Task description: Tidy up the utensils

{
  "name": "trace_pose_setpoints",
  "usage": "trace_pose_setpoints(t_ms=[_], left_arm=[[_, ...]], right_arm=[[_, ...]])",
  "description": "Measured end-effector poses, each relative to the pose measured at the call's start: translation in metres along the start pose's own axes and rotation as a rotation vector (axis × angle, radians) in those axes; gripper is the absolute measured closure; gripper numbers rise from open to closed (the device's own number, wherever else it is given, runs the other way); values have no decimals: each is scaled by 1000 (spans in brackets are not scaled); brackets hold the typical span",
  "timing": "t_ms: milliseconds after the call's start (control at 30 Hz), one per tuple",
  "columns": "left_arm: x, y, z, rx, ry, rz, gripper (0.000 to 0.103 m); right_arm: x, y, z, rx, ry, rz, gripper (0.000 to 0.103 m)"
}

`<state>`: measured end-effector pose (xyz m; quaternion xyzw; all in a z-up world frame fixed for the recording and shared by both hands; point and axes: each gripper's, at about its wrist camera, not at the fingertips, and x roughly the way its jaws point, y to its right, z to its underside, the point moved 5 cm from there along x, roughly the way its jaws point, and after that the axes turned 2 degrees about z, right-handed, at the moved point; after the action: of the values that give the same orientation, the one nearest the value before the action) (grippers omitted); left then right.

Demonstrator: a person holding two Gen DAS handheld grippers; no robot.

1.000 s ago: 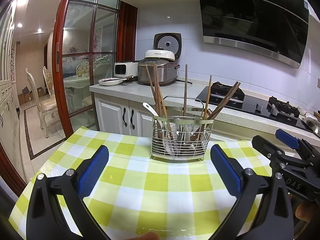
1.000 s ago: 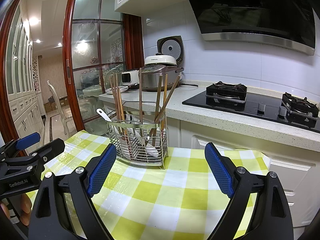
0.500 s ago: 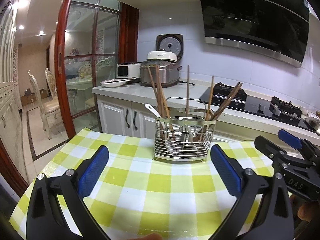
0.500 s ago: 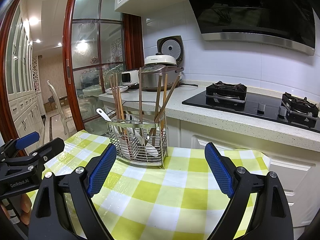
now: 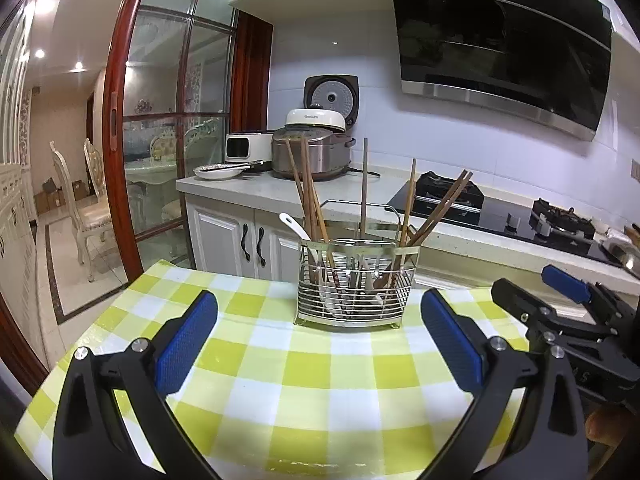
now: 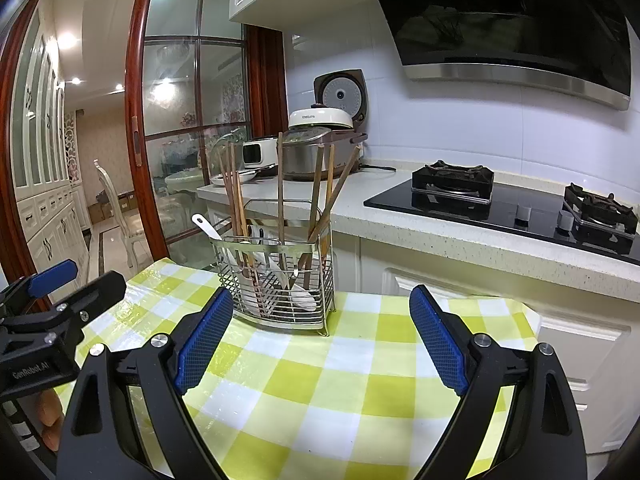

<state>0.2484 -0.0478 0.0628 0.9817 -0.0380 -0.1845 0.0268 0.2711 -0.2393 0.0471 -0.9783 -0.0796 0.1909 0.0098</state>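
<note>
Utensils: chopsticks [image 5: 308,196] and a white spoon [image 5: 294,225], standing in the wire caddy, leaning at mixed angles.
Bench: covered by a green-and-white checked cloth [image 5: 320,368]; bare apart from the caddy toward its far edge.
Kitchen counter: [image 5: 248,194] behind the bench at 12 o'clock, carrying a rice cooker [image 5: 314,152] and a black hob [image 6: 500,204].
Left gripper: [image 5: 320,338] jaws spread wide, nothing between the blue pads; caddy dead ahead at 12 o'clock, well apart.
Right gripper: [image 6: 320,330] jaws wide too, holding nothing; caddy at about 11 o'clock in its own view, near the left pad.
Wire caddy: [image 5: 356,292] metal, upright, with a looped handle; sits between the two grippers' lines of sight.
</note>
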Motion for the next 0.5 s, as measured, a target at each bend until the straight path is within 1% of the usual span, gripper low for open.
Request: trace_pose_setpoints(t_ms=[333, 500], left_arm=[[0, 1, -1, 9, 1, -6, 5], [1, 1, 0, 12, -7, -39, 4]], right_arm=[[0, 1, 1, -2, 0, -1, 18], [0, 2, 1, 0, -1, -1, 18]])
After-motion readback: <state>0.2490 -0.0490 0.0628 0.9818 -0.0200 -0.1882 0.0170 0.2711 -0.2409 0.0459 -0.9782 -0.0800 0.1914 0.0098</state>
